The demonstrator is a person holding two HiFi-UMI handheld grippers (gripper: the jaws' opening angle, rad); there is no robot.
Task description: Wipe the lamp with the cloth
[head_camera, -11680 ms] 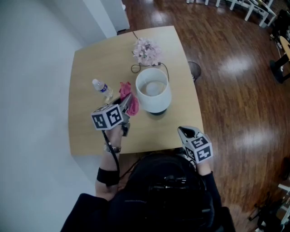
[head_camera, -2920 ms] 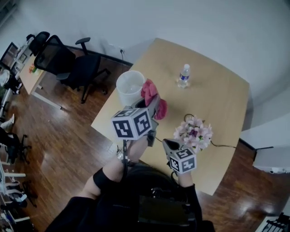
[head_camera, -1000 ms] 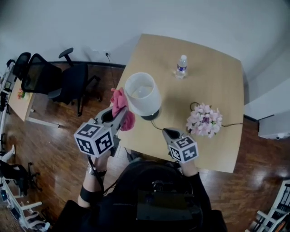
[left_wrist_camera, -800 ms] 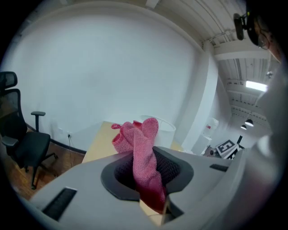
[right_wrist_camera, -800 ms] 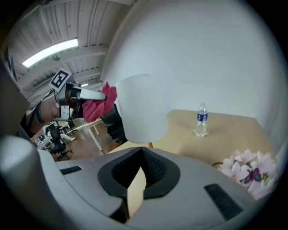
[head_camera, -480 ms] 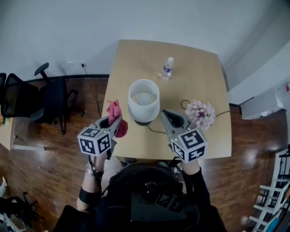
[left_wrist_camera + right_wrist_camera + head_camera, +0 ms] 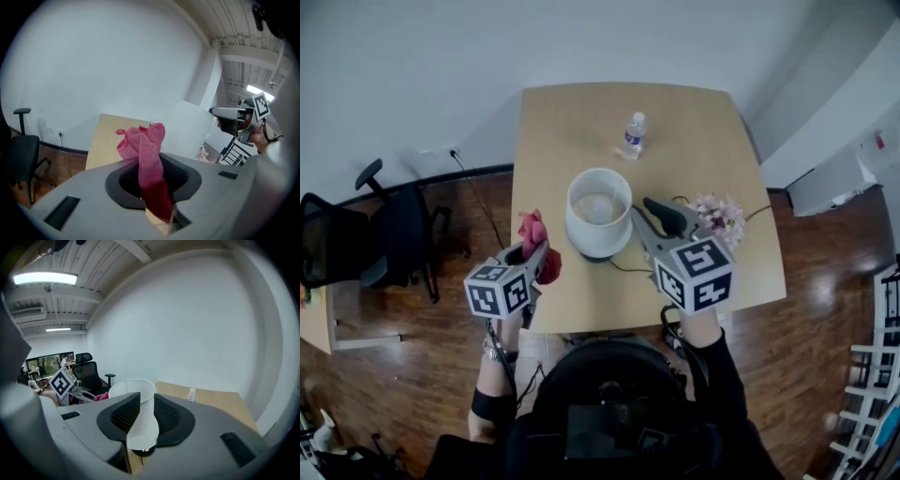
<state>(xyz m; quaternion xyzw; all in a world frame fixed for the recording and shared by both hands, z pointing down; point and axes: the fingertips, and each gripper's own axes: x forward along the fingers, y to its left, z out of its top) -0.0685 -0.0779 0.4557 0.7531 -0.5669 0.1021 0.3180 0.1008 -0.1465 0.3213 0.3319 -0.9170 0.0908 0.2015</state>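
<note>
head view, set against a second ago: finds the right gripper (image 7: 654, 211) lifted from low by the body to just right of the lamp (image 7: 598, 211), tip near the shade's rim. reads its jaws as having just been opening, now apart. in the right gripper view, sees nothing between them, only the lamp lined up beyond the gap. so released and empty, with no touch on the shade that can be made out.

finds the left gripper (image 7: 534, 251) lower than before, hanging off the left edge of the desk (image 7: 694, 122), beside the lamp but apart from it. in the left gripper view, shows jaws clenched on the pink cloth (image 7: 151, 159), a bunched end sticking out past the tips.

places the lamp upright near the desk's front edge, between the two grippers, with a bottle (image 7: 633, 134) behind it and flowers (image 7: 717, 214) to its right.

judges this as setup: probably freeing the right gripper to steady the shade while bringing the cloth in from the left. no wiping contact at this moment. calls for a light hold, since the thin shade looks easy to dent or tip.
</note>
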